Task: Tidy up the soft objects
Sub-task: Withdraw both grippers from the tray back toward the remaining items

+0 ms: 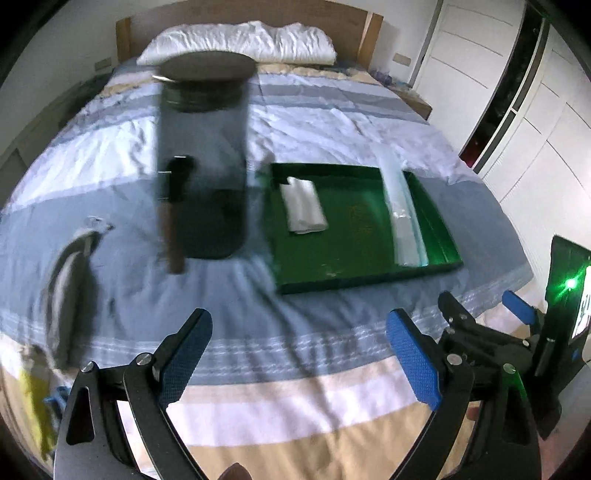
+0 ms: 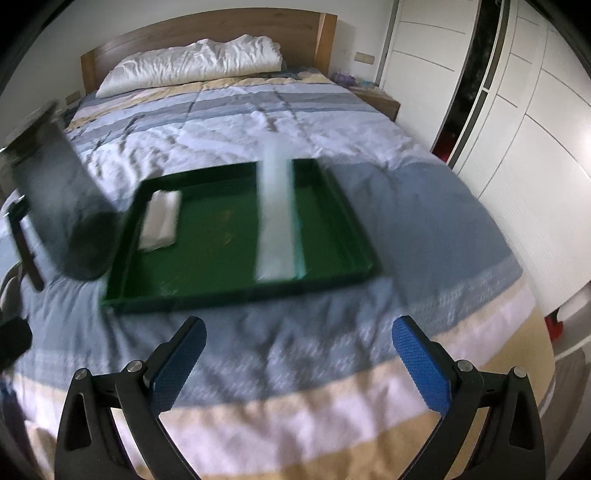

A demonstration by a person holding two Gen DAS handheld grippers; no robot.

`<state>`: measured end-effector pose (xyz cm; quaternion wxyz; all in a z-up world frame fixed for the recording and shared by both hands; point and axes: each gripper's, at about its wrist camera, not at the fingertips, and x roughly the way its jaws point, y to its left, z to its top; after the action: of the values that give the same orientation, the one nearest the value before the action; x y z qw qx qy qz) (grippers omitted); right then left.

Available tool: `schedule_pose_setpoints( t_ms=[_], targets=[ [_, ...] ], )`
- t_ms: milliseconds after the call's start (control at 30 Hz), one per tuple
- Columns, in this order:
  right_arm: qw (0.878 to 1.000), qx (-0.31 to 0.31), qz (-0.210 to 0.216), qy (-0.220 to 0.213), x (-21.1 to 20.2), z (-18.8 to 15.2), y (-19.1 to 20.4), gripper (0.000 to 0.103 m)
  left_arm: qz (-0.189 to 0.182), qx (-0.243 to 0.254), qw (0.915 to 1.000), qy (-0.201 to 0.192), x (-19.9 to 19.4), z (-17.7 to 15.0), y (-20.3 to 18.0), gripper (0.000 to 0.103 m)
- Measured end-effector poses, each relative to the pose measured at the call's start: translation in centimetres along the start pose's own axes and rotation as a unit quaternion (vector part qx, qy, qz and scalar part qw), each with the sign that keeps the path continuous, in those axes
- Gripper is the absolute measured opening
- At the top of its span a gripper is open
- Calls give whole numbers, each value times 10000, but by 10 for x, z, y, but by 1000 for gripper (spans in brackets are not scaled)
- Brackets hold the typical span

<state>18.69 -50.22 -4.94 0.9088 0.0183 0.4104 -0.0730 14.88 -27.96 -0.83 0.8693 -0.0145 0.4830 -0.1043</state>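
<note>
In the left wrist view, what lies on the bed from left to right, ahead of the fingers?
Grey garment → brush → dark jar → folded white cloth in the green tray → long white packet at the tray's right side.

Two wrist views from low over the bed's (image 1: 295, 332) foot, facing twelve o'clock toward the headboard (image 2: 207, 33). Green tray (image 2: 240, 288) shared, near.

Both grippers same build: left gripper (image 1: 299, 354), right gripper (image 2: 299, 360), black skeletal arms, silver screws, blue knurled pads (image 2: 421, 365).
</note>
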Motion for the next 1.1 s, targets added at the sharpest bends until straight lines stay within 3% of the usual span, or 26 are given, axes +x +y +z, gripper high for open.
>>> schedule_pose_setpoints(
  t_ms=[467, 867, 1100],
  targets=[
    [9981, -228, 544, -199, -94, -35, 103, 103, 622, -150, 9976, -253, -83, -43, 143, 92],
    [9951, -387, 892, -177, -124, -68, 188, 103, 1340, -356, 9899, -308, -108, -81, 254, 92],
    [9938, -520, 978, -66, -129, -90, 220, 103, 1405, -503, 9886, -207, -98, -103, 303, 92]
  ],
)
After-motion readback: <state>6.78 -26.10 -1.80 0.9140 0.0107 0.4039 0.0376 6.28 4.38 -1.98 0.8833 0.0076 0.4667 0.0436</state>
